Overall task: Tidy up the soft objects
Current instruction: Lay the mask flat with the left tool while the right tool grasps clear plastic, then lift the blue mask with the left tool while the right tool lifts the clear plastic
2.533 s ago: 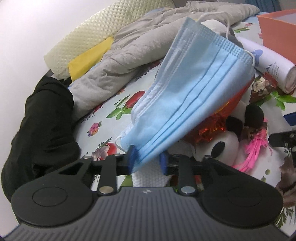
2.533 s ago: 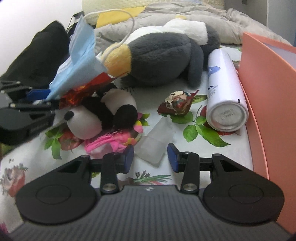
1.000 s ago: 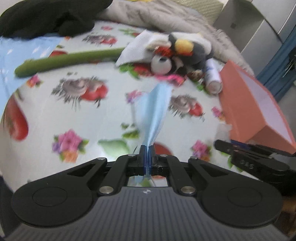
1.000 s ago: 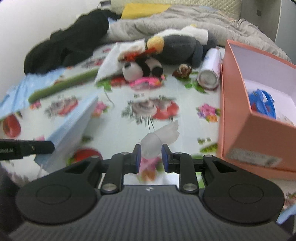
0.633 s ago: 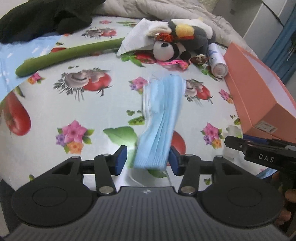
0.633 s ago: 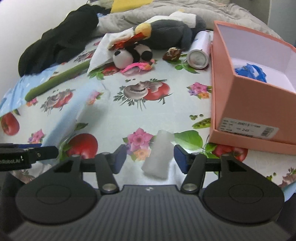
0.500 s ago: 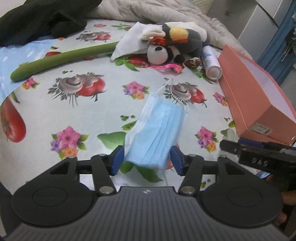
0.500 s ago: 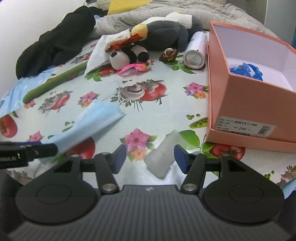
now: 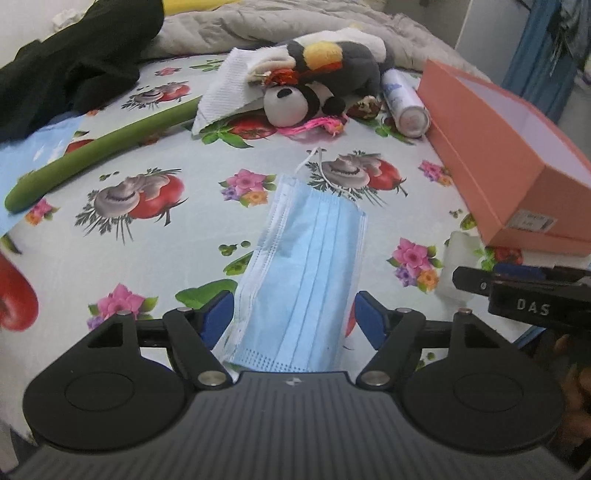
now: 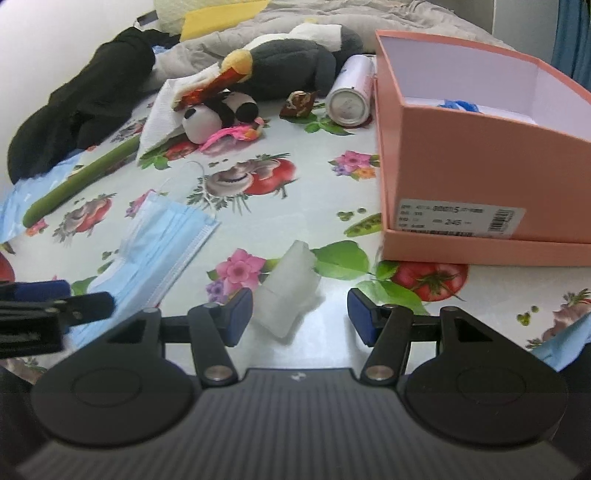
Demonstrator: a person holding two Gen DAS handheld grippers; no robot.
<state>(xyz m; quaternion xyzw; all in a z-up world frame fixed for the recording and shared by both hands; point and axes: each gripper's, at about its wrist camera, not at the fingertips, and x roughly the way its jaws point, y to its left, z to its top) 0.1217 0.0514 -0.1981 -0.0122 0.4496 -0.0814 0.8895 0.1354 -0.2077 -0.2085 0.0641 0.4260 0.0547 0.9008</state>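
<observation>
A blue face mask (image 9: 303, 273) lies flat on the flowered cloth between the open fingers of my left gripper (image 9: 293, 319); it also shows in the right wrist view (image 10: 162, 240). A small white soft packet (image 10: 290, 295) lies on the cloth between the open fingers of my right gripper (image 10: 300, 314), and at the right in the left wrist view (image 9: 456, 258). Neither gripper holds anything. A panda plush (image 9: 299, 105) and a grey toucan plush (image 9: 332, 62) lie at the back by a white tissue (image 9: 229, 88).
An open orange shoebox (image 10: 480, 155) stands at the right with blue items inside. A white spray can (image 10: 351, 96), a long green stick (image 9: 99, 147), a black garment (image 9: 66, 62) and grey bedding (image 9: 258, 26) lie further back.
Both grippers carried their items forward from the plush pile, then opened. The mask and the white packet dropped onto the cloth and now lie loose between the fingers.
</observation>
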